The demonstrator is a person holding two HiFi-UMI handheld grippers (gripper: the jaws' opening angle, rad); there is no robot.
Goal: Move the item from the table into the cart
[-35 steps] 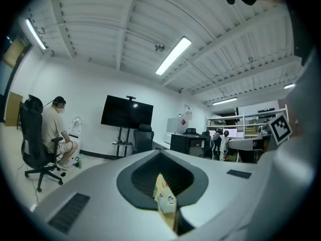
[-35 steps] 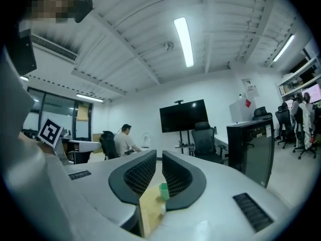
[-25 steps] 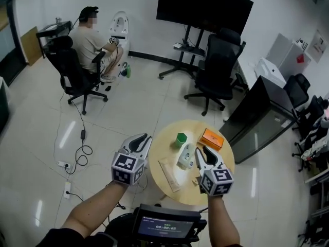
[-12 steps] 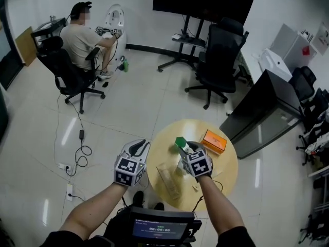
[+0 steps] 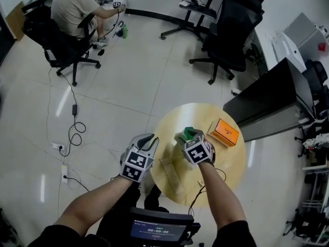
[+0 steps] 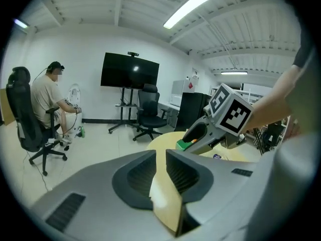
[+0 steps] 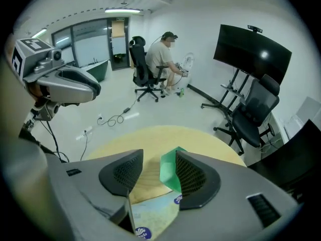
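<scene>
Within the last second the right claw (image 5: 185, 137) has swung from the lower right rim of the tabletop (image 5: 229, 163) to its middle. Its jaws now stand apart with the green box (image 5: 189, 132) between them, not yet closed on it; a blue-printed pouch (image 7: 153, 212) lies just under them. The pick looks about to begin, though which of the two is the item I cannot tell. The left claw (image 5: 149, 139) has hardly moved, at the tabletop's left edge, slightly parted and empty. An orange box (image 5: 225, 131) sits right of the green box, and a long clear pack (image 5: 172, 173) lies lower centre. No cart shows, so the carry route is unknown
</scene>
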